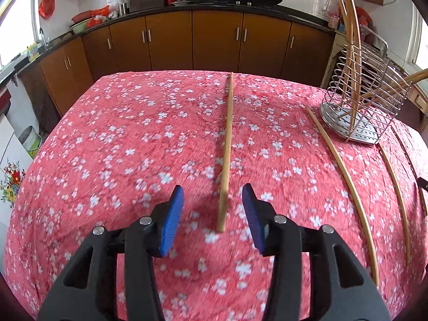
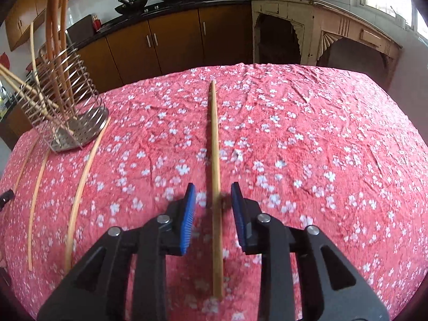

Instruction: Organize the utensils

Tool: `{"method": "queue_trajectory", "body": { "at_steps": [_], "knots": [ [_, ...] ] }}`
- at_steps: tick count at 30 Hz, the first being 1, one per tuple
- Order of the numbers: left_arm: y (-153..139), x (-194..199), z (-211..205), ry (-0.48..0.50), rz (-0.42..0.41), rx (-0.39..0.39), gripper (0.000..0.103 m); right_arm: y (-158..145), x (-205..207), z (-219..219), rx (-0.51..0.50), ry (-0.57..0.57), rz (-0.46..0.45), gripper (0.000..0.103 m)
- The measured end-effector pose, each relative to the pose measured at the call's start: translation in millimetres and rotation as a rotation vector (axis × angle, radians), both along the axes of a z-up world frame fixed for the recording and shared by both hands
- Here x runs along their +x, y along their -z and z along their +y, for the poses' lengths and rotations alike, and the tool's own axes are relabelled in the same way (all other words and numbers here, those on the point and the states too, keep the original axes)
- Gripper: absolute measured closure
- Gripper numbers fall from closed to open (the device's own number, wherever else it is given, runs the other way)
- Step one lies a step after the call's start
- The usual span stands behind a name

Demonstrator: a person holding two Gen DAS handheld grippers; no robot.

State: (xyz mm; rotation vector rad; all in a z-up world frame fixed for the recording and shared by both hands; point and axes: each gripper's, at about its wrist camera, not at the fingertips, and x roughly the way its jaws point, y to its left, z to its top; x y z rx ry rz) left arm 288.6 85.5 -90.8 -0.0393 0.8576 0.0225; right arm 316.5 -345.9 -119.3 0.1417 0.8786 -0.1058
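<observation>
In the left wrist view a wooden chopstick (image 1: 228, 139) lies lengthwise on the red flowered tablecloth (image 1: 120, 147). Its near end sits between the blue pads of my left gripper (image 1: 212, 187), which stand apart and do not touch it. In the right wrist view another chopstick (image 2: 214, 139) runs between the blue pads of my right gripper (image 2: 213, 184) and on under it, with a gap on each side. A wire utensil holder (image 1: 361, 107) (image 2: 67, 107) holds several upright and leaning chopsticks.
More loose chopsticks lie in front of the holder (image 1: 345, 176) (image 1: 396, 198) (image 2: 83, 176) (image 2: 36, 206). Brown kitchen cabinets (image 1: 171, 42) with woks on the counter stand beyond the table's far edge. A pale old cabinet (image 2: 321, 32) stands at the right.
</observation>
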Motion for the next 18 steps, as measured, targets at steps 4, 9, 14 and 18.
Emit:
{"method": "queue_trajectory", "body": {
  "at_steps": [4, 9, 14, 18],
  "knots": [
    [3.4, -4.7, 2.0, 0.006, 0.026, -0.008, 0.055, 2.1, -14.1, 10.5, -0.07, -0.018, -0.005, 0.073],
    [5.1, -3.0, -1.5, 0.009, 0.038, 0.018, 0.039, 4.3, -15.0, 10.6, -0.069, -0.005, -0.003, 0.07],
    [6.1, -2.6, 1.4, -0.004, 0.043, -0.009, 0.03, 4.9, -14.7, 4.9, -0.069, 0.017, 0.001, 0.062],
    [7.4, -2.3, 1.7, 0.002, 0.046, -0.012, 0.026, 5.5, -12.3, 3.2, -0.066, 0.019, 0.001, 0.062]
  ]
}}
